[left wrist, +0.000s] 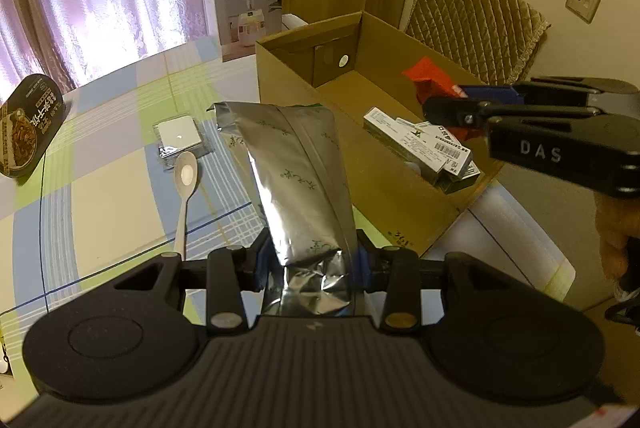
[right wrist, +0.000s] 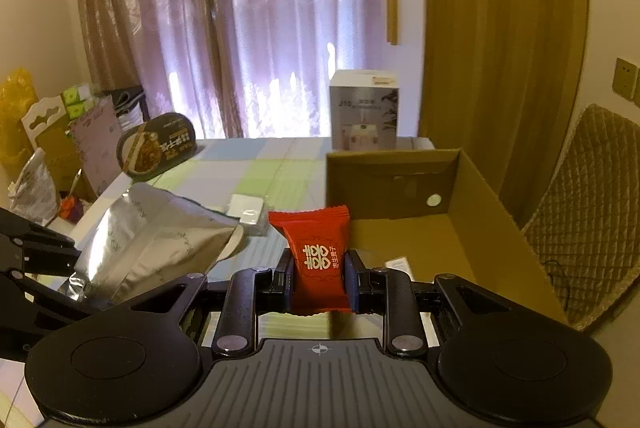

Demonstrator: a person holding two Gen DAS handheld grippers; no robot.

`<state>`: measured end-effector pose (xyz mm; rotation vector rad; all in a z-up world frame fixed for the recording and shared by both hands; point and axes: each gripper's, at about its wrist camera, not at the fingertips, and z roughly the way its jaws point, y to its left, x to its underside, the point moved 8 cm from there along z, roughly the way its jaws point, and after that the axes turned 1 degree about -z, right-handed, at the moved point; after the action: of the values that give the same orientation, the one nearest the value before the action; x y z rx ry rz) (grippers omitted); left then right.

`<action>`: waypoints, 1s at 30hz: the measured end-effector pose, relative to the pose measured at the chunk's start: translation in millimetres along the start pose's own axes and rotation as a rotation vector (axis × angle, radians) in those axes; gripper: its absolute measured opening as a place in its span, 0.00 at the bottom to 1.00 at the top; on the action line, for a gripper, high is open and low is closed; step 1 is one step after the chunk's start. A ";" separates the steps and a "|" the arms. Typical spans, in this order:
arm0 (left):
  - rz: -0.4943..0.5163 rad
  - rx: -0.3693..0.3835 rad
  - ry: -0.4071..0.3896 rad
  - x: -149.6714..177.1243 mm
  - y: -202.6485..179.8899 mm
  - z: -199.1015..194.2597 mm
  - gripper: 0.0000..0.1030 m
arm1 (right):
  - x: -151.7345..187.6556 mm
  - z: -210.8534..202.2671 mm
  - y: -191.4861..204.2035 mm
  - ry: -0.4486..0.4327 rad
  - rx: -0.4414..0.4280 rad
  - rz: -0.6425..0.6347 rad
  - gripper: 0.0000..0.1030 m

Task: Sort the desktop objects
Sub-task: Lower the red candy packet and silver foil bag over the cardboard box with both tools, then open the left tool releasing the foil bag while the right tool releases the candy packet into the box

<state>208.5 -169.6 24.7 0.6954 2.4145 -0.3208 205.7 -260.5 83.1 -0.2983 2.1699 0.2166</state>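
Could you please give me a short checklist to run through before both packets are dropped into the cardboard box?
1. Left gripper shut on the silver foil pouch: ok.
2. Right gripper shut on the red candy packet: ok.
3. Cardboard box open at the top: ok.
4. Bare floor space inside the box beside the white cartons: ok.
5. Red candy packet above the box opening: ok, judging by the left wrist view.
6. Pouch past the box wall: not ok, its held end is over the table.
7. Spoon away from the pouch: ok.
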 end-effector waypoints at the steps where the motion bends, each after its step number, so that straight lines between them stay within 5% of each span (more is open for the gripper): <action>1: -0.001 0.001 0.001 -1.6 -3.2 -0.3 0.35 | -0.9 -1.8 -4.0 -0.002 0.002 0.003 0.22; 12: -0.015 0.057 -0.025 -46.1 -47.2 9.7 0.35 | -11.2 -7.3 -61.0 -0.003 0.038 0.054 0.22; 30: -0.156 0.131 -0.012 -122.7 -90.9 91.5 0.34 | -13.2 23.8 -148.5 0.018 0.091 0.106 0.22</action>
<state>286.5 -329.4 32.6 0.5598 2.4586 -0.5491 274.9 -394.3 73.5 -0.1344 2.2087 0.1741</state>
